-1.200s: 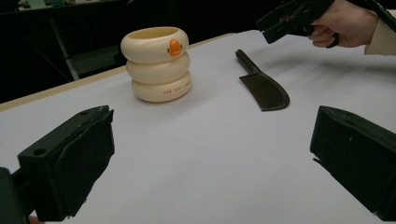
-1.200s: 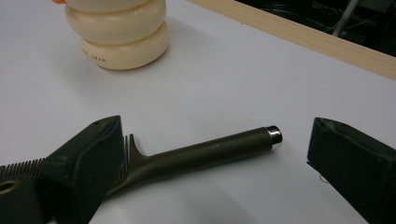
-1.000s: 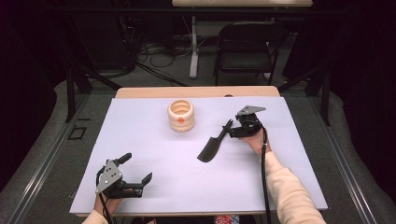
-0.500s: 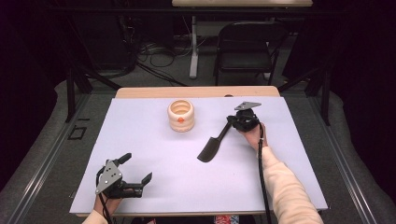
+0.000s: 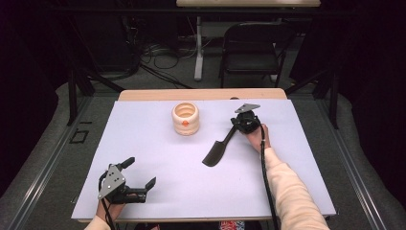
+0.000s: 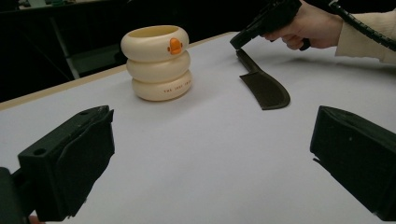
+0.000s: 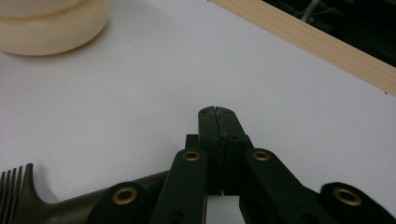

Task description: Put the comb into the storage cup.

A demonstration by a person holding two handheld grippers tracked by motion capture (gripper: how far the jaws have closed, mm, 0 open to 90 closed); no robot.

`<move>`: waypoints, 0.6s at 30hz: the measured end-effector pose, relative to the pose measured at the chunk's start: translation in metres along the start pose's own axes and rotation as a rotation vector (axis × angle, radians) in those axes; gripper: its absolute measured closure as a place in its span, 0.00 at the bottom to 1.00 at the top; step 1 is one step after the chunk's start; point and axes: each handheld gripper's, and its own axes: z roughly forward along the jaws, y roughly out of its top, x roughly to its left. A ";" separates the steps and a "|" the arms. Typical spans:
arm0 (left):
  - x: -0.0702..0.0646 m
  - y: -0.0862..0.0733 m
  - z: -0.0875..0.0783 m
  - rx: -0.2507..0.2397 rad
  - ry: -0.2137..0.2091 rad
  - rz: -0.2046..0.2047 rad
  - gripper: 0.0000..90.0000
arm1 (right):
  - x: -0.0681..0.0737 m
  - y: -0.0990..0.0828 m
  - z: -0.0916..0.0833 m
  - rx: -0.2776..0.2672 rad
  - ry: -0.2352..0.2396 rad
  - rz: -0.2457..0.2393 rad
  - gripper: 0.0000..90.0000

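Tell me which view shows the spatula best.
The left gripper view: the whole spatula lies in sight, blade nearest. The high view shows it small and dark. The right gripper view shows just part of it.

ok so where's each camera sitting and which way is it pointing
High view: above the person's side, facing forward and down at the table; left gripper and right gripper show.
Left gripper view: low over the table, facing ringed holder and spatula between its open jaws.
Right gripper view: looks down its shut jaws at the table.
Shared by all: ringed holder, spatula.
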 end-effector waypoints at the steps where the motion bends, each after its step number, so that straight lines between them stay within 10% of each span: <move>1: 0.000 0.000 0.000 -0.002 -0.001 0.001 0.00 | 0.001 0.000 0.001 0.010 -0.002 -0.005 1.00; 18: -0.001 0.001 -0.001 -0.003 0.001 0.009 0.00 | -0.003 -0.003 0.002 0.117 -0.031 -0.030 1.00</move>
